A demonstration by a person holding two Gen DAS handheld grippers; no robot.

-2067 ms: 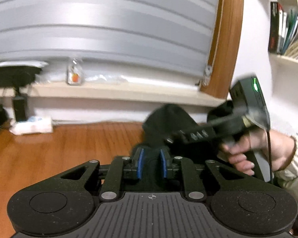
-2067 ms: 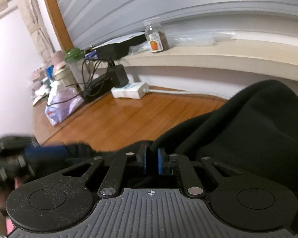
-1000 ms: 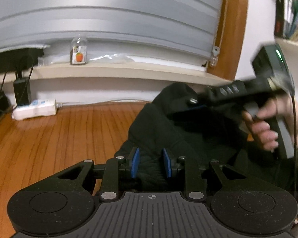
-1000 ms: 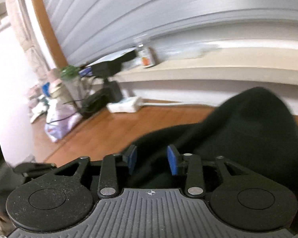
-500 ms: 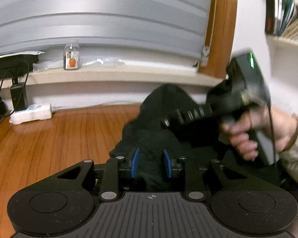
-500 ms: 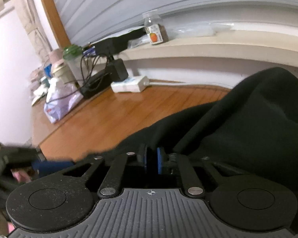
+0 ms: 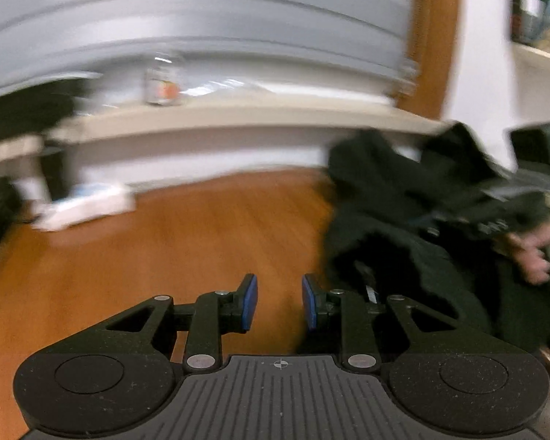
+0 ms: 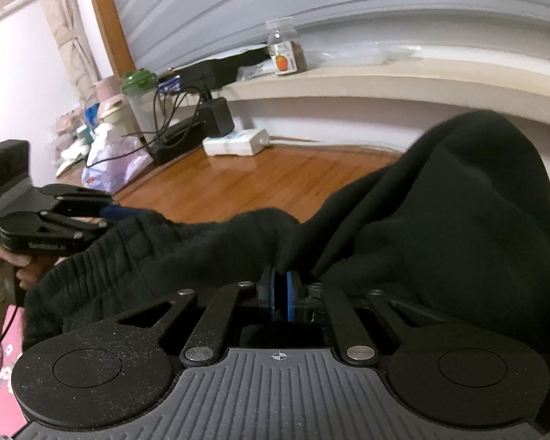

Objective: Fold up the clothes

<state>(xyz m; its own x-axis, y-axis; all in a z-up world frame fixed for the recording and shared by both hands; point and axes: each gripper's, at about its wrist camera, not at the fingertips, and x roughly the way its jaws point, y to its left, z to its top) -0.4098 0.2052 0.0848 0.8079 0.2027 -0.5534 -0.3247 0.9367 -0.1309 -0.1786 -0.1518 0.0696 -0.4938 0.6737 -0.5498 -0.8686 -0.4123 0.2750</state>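
Cloth is what the coming move turns on: a black garment (image 8: 440, 227) is heaped on the wooden floor (image 8: 260, 179), and it lies differently from each tool. In the right wrist view the right gripper (image 8: 281, 295) is pressed together, with a thin fold of the garment pinched between its blue pads; the bulk of the fabric rises ahead and to the right of it, while a ribbed edge, perhaps a waistband or hem, runs off to the left along the floor. In the left wrist view, which is blurred, the left gripper (image 7: 279, 302) is seen partly spread with nothing between its pads (image 7: 250, 300); only bare floor is visible in the gap. From this gripper the garment (image 7: 403, 220) lies to the right and a little ahead, its nearest edge just beside the right-hand finger. The long axis of the pile appears to run from that near edge away toward the low ledge (image 7: 238, 117) by the wall, though the heap is too crumpled for its true length to be judged. The right gripper, held in a hand (image 7: 535, 253), is seen at the far right side of the pile. The right hand is therefore judged to be the one already engaged, and the left the free one; a sideways reach to the right would be needed before a second hold on the ribbed edge could be taken and the garment spread for folding.
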